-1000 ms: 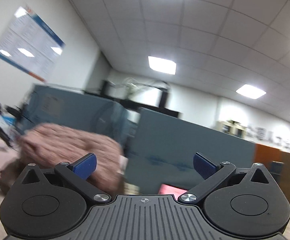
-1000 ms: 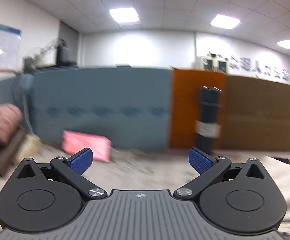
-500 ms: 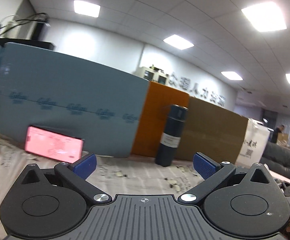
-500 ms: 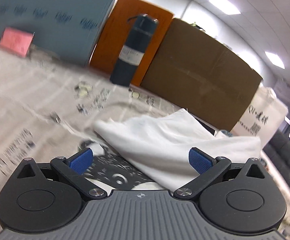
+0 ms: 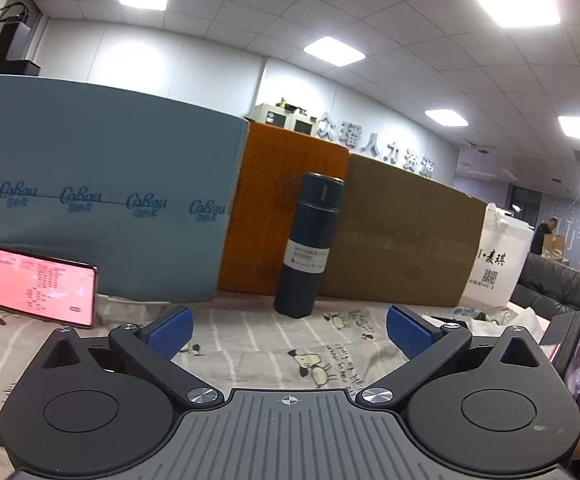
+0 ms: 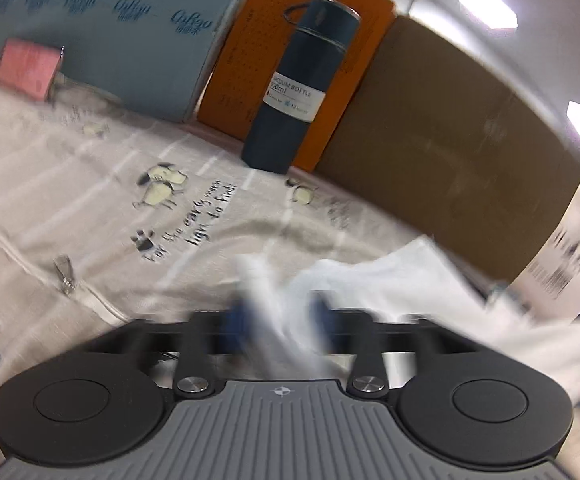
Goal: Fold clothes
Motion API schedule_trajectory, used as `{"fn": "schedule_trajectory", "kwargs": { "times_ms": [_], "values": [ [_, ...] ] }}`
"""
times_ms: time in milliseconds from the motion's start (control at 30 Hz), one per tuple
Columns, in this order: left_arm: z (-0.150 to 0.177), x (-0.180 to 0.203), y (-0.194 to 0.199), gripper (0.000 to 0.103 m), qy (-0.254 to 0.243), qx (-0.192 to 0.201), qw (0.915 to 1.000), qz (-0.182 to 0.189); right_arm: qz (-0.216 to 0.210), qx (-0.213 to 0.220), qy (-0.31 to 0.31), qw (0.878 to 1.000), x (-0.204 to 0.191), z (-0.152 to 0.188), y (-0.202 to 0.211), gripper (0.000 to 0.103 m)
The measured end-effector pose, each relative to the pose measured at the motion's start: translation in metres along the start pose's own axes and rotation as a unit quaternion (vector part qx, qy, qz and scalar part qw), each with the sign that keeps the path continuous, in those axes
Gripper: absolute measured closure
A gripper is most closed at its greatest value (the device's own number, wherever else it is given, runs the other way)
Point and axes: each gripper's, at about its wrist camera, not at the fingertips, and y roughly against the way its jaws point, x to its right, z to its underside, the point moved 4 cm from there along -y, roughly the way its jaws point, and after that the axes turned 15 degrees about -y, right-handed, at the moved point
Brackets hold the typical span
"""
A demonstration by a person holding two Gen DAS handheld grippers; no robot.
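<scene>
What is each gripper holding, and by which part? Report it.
The right gripper is shut on the white garment, pinching a bunched fold near its left end. The left gripper is open, holding nothing.

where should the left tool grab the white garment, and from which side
Probably a free outer edge of the white garment, coming low from the side away from the right tool. It lies crumpled, and the right tool seems already closed on a bunched fold near its front, while the left tool is open and empty.

Near bench cloth (image 5: 250, 344) lies open; far side is blocked by upright bottle (image 5: 309, 248), leaning phone (image 5: 40, 292) at left, and boards (image 5: 401, 248).
</scene>
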Motion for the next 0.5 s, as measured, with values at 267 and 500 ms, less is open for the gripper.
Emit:
{"fn": "schedule_trajectory", "kwargs": {
  "times_ms": [267,500],
  "values": [
    [0.010,0.035,-0.062,0.000,0.076,-0.050,0.9878,0.126,-0.043,0.112,-0.207,0.971,0.070,-0.018,0.054,0.094],
    [0.038,0.086,-0.140,0.004,0.179,-0.135,0.9455,0.236,0.004,0.234,-0.351,0.907,0.164,-0.016,0.119,0.094]
  ]
}}
